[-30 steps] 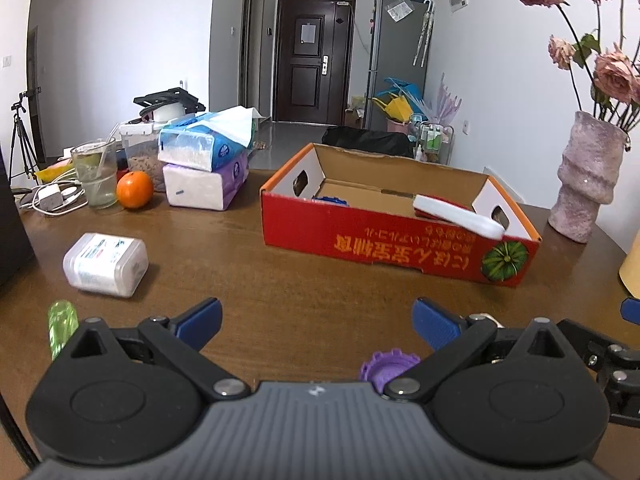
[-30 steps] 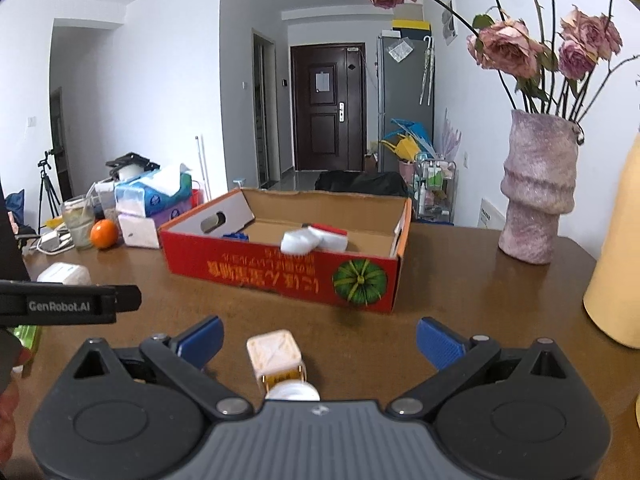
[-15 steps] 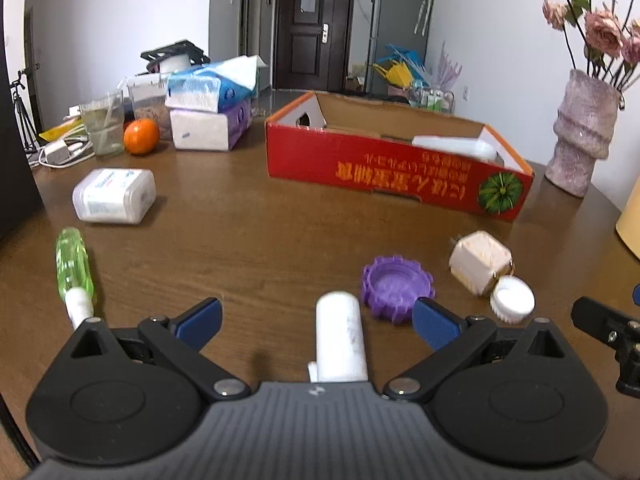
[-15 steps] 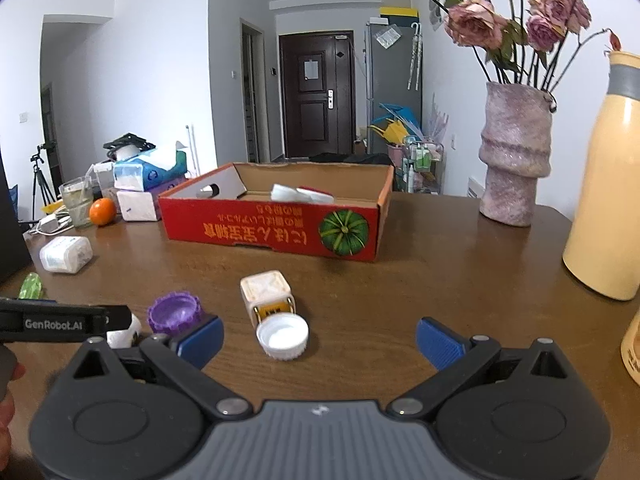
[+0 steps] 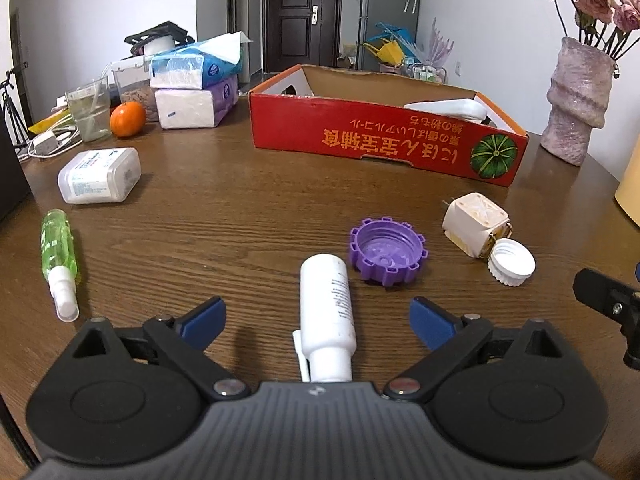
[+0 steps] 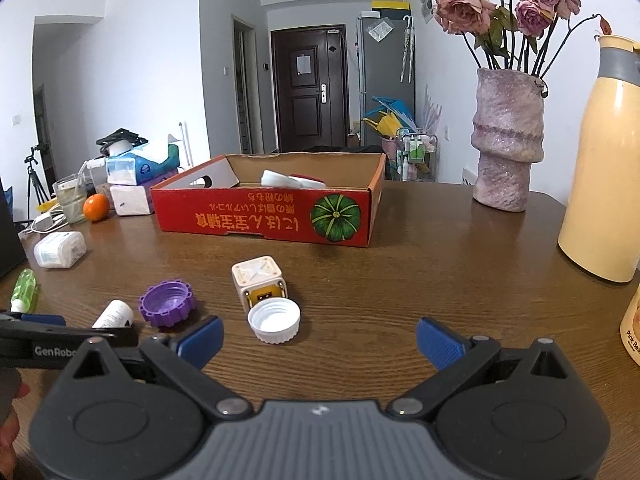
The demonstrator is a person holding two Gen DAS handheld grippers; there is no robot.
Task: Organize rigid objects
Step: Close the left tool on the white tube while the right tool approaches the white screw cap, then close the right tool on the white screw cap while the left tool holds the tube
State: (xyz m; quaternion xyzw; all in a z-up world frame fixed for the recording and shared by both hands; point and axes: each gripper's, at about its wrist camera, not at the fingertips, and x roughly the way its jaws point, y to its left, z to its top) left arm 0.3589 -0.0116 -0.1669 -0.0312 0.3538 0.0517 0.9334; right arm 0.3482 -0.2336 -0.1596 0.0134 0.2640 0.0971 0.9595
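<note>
The left gripper (image 5: pixel 318 316) stood wide, its jaws just closing a little, pads clear of the white bottle (image 5: pixel 326 306) lying between them on the tabletop (image 5: pixel 240 208). The bottle's long axis ran along the fingers, base pointing away toward the red box (image 5: pixel 384 140), cap end nearest the camera. The right gripper (image 6: pixel 318 338) was open and empty. Only its view showed the yellow flask (image 6: pixel 604 160); only the left view showed the green spray bottle (image 5: pixel 59 256) whole.
</note>
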